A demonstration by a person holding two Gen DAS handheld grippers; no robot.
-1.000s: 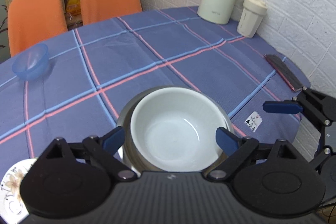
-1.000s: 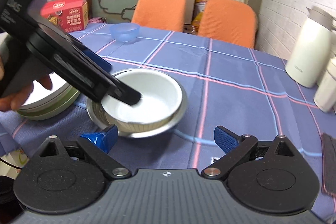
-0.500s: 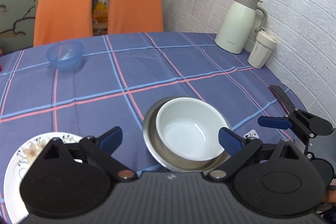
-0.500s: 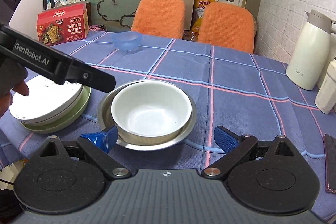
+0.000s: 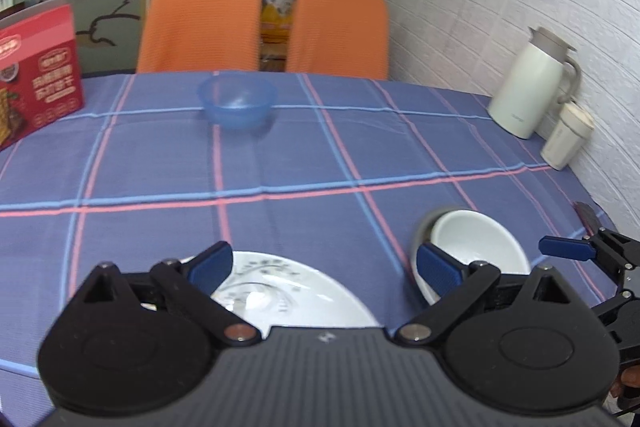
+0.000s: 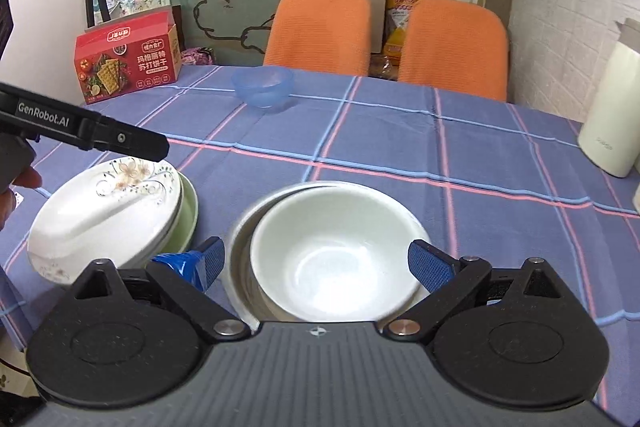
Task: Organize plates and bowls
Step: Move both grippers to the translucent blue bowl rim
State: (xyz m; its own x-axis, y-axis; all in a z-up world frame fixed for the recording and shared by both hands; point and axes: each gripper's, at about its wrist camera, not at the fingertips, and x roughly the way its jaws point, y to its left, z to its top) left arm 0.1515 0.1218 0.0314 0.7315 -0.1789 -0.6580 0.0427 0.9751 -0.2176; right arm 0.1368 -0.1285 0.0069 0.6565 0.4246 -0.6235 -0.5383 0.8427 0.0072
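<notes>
A white bowl (image 6: 336, 251) sits nested in a steel bowl (image 6: 240, 239) on the near part of the table; the pair shows at lower right in the left wrist view as the white bowl (image 5: 476, 247). My right gripper (image 6: 316, 265) is open, its fingers on either side of the bowls. A flowered white plate (image 6: 104, 211) lies tilted on a green plate (image 6: 190, 211) to the left. My left gripper (image 5: 324, 267) is open and empty above the flowered plate (image 5: 280, 291). A blue plastic bowl (image 5: 236, 101) stands at the far side, also seen as the blue bowl (image 6: 262, 87).
A red cracker box (image 6: 128, 57) stands at the far left. A white thermos jug (image 5: 532, 83) and a cream cup (image 5: 566, 137) are by the brick wall on the right. Two orange chairs (image 5: 200, 23) stand behind the table. A dark flat object (image 5: 586, 213) lies at the right edge.
My left gripper has drawn back from over the nested bowls and swung left over the flowered plate. The right gripper has come closer to the bowls, which now sit between its fingers.
</notes>
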